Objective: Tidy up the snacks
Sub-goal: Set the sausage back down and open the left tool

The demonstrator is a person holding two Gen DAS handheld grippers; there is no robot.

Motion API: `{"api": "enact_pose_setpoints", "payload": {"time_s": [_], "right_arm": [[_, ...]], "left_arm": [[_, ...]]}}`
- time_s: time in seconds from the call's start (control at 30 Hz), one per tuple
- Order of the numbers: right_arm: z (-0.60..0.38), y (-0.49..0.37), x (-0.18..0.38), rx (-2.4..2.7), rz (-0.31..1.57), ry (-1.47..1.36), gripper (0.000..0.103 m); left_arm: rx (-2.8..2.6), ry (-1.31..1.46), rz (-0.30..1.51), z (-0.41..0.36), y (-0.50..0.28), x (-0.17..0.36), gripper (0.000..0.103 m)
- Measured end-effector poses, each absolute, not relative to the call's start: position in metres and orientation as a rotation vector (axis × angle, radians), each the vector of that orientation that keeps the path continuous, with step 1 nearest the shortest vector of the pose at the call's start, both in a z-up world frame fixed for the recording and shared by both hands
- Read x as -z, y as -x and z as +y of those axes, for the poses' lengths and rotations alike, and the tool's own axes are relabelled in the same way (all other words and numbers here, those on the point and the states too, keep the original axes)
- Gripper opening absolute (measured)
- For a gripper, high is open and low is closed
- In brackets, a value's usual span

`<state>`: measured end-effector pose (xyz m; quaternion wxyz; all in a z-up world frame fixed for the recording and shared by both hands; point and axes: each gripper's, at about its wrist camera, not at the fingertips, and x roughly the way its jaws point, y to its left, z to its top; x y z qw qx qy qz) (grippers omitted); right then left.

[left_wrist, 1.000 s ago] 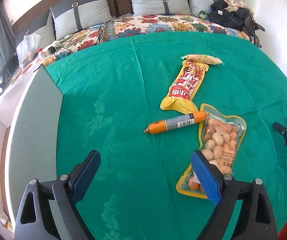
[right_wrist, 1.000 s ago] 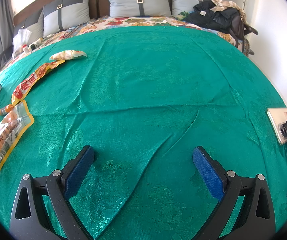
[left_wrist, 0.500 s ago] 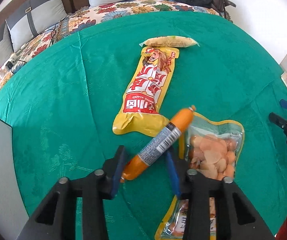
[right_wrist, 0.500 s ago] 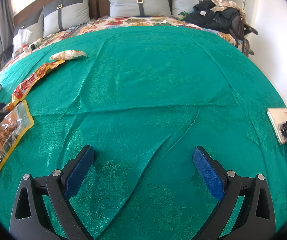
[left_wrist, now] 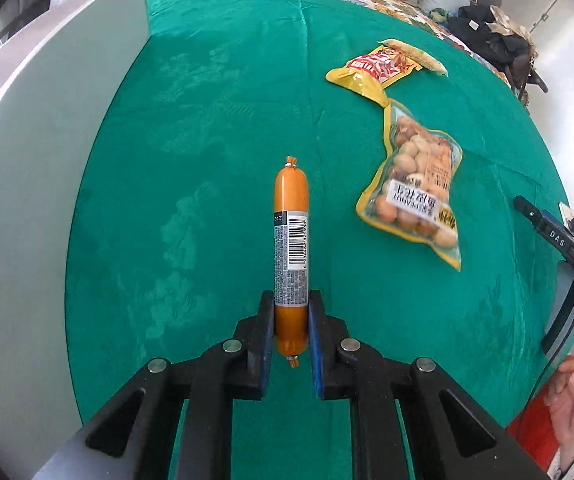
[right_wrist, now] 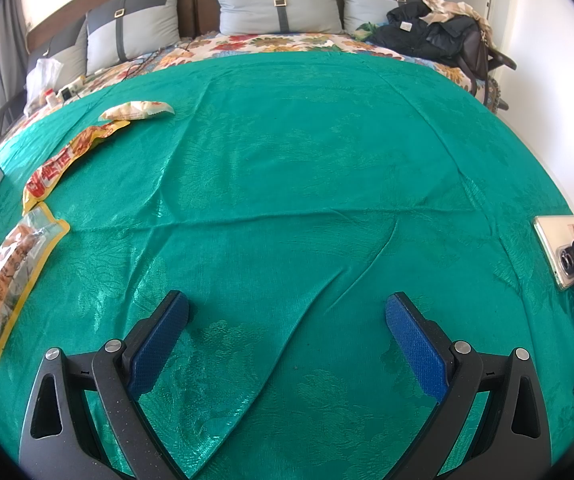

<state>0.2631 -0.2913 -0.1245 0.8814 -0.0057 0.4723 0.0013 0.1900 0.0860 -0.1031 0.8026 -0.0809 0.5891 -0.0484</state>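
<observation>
beside the grey box [left_wrist: 47, 160], left gripper [left_wrist: 291, 320] jaws pinch the sausage [left_wrist: 291, 240]; right gripper [right_wrist: 287, 332] jaws spread.

Bedroom clutter around your work area.
You have grey pillows [right_wrist: 279, 2] against the headboard, dark clothes [right_wrist: 431, 34] heaped far right, a phone [right_wrist: 559, 252] at the green cover's [right_wrist: 307, 160] right edge.

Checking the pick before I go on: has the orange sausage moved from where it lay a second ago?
Yes. The orange sausage, then touching the peanut bag, now sits clear of it toward the grey box, clamped in the left tool.
</observation>
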Motion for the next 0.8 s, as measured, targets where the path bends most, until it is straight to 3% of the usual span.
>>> {"api": "enact_pose_setpoints", "payload": {"time_s": [0.1, 0.17, 0.23, 0.27, 0.47, 0.57, 0.8], "right_arm": [[-0.291, -0.263, 0.125, -0.002, 0.984, 0.012, 0.101], [-0.291, -0.263, 0.124, -0.002, 0.984, 0.012, 0.101], [-0.291, -0.263, 0.124, -0.002, 0.984, 0.012, 0.101], [-0.291, -0.263, 0.124, -0.002, 0.984, 0.012, 0.101], [-0.291, -0.263, 0.125, -0.002, 0.984, 0.012, 0.101], [-0.291, -0.263, 0.125, -0.002, 0.984, 0.012, 0.101], [-0.291, -0.263, 0.125, -0.002, 0.984, 0.012, 0.101]], "left_arm": [[0.078, 0.133, 1.208, 0.087, -0.174, 0.107, 0.018], [0.079, 0.12, 1.158, 0.086, -0.169, 0.107, 0.03], [0.049, 0.089, 1.125, 0.082, -0.172, 0.11, 0.07], [0.017, 0.069, 1.113, 0.081, -0.176, 0.112, 0.075], [-0.043, 0.039, 1.033, 0.083, -0.184, 0.12, 0.085], [-0.089, 0.057, 1.01, 0.092, -0.181, 0.126, 0.103], [-0.079, 0.054, 0.958, 0.097, -0.178, 0.128, 0.103]]}}
